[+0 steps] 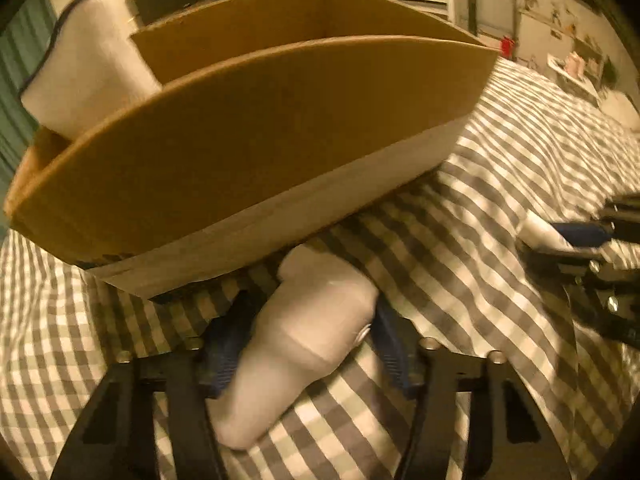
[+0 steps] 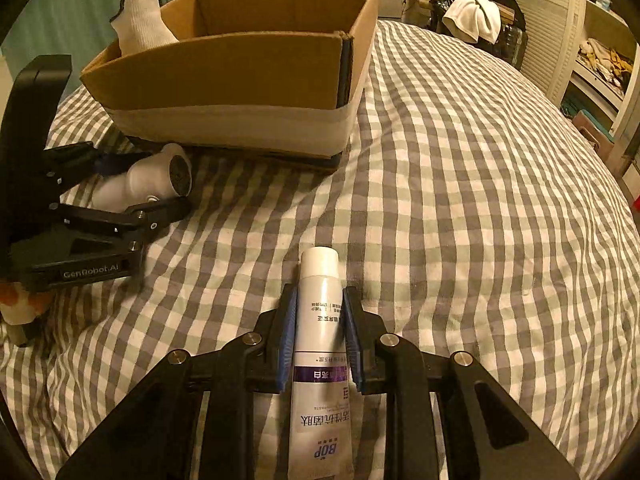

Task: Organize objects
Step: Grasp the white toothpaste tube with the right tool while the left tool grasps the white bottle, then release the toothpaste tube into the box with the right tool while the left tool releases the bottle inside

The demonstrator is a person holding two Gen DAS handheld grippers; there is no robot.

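Left to right. Left claw (image 2: 160, 184) sits at the left of the bed (image 2: 460, 200), low, just in front of the cardboard box (image 2: 224, 76). Between its blue pads (image 1: 224, 352) lies one small white hair-dryer-shaped device (image 1: 308, 320), barrel end toward the box; pads touch both its sides, so the claw is closed to a medium gap and grips the device. Device is just beside the box's front wall; contact with the box cannot be told.

One box, open top, pale tape band along its base, resting on the grey-white checked bed cover. One white knit glove (image 2: 140, 24) with dark cuff trim sticks up out of the box's far left corner.

Right claw (image 2: 320, 336) is nearer the middle of the bed, well apart from the box. One white toothpaste tube (image 2: 320, 320) with a purple band lies lengthwise between its fingers, cap pointing forward past the tips. Blue pads (image 2: 288, 336) press on both flanks of the tube: narrow gap, tube held.

Count: two claws, one box, one glove, one device, one tube.
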